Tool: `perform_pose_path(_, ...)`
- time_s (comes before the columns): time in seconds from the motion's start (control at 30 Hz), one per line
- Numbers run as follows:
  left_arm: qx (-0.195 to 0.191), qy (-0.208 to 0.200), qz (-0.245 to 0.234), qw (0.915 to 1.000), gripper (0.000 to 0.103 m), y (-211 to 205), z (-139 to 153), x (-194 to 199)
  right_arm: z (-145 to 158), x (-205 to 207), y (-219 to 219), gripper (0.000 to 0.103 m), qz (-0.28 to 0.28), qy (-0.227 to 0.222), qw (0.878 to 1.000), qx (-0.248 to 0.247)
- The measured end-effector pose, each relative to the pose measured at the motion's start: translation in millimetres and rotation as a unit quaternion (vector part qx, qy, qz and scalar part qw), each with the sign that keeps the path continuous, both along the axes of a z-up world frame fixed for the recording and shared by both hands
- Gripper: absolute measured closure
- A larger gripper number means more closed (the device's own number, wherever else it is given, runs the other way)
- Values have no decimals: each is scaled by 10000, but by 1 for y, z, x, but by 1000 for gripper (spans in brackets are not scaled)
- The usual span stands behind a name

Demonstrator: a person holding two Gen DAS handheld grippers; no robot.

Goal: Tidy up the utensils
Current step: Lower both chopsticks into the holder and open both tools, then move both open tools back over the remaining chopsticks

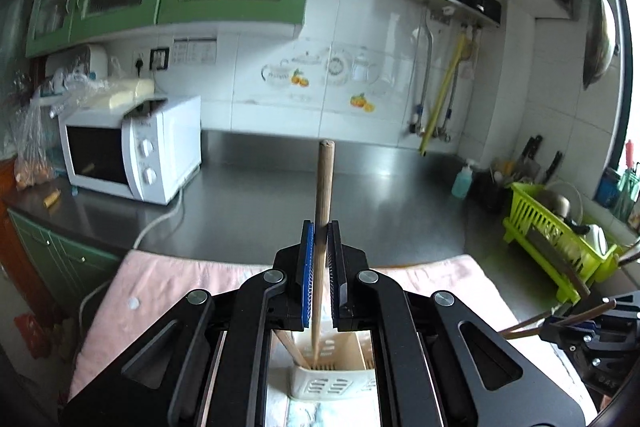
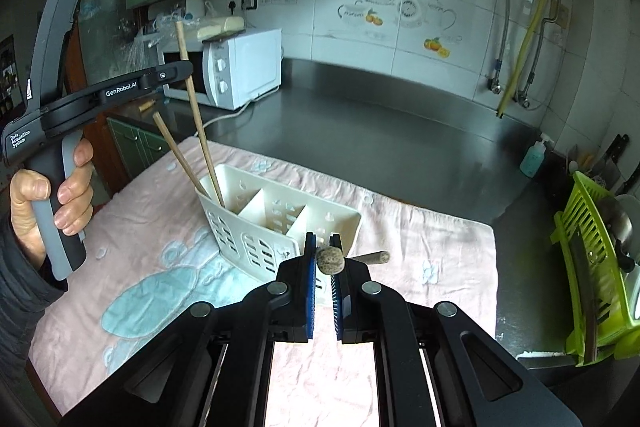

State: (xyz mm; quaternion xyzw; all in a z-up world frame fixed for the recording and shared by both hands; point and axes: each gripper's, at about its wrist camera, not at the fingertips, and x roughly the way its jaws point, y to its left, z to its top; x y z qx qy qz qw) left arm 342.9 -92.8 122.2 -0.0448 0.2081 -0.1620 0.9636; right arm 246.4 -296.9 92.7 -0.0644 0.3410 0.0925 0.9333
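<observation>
- My landmark is the cream plastic slotted utensil caddy (image 2: 280,223) with three compartments, standing on a pink towel with a pale blue pattern (image 2: 420,239) spread over the dark steel countertop (image 2: 380,123).
- My left gripper (image 1: 320,231) pinches a long brown wooden chopstick (image 1: 322,223) between its blue pads; the stick stands nearly upright, its lower tip down inside the caddy's end compartment.
- From the right wrist camera, that same gripper (image 2: 185,69) sits above and to the left of the caddy, with a hand (image 2: 52,195) wrapped round its grey grip.
- A second wooden chopstick (image 2: 180,157) leans loose in the same end compartment, tilted away to the left of the held one.
- My right gripper (image 2: 323,247) is pressed together on a pair of brown chopsticks, seen end-on from its own camera: one blunt speckled end (image 2: 330,259) sits between the pads, and another stick (image 2: 372,257) juts out to the right.
- This gripper hovers just in front of the caddy's near wall, at the opposite end from the leaning chopsticks.
- The caddy's middle and near compartments look bare from this angle.
- Behind the caddy to the left stands a white microwave oven (image 2: 236,71); far to its right sits a lime-green plastic dish rack (image 2: 592,267).
</observation>
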Motion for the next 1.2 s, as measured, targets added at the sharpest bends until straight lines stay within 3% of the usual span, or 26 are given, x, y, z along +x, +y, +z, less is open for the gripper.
perform_pose_path(0.27,18,155,-46,9999,94,0,-12,-1,-7,15,2,96,-51,142,9999,-42)
perform_pose_path(0.4,10,134,-119,9998,93,1,-9,-11,-3,12,-1,87,-140,12,9999,28)
perform_pose_path(0.5,55,89,-118,9999,88,4,-6,-25,3,1,-3,84,-191,-127,9997,69)
perform_pose_path(0.73,103,71,-135,9998,87,22,-6,-79,10,-55,-1,82,-255,-410,9985,248)
perform_pose_path(0.9,276,251,-116,9992,87,35,-25,-123,-9,-97,9,82,-268,-368,9985,312)
perform_pose_path(1.2,552,576,-271,9964,87,54,-77,-194,-74,-162,20,82,-409,116,9960,780)
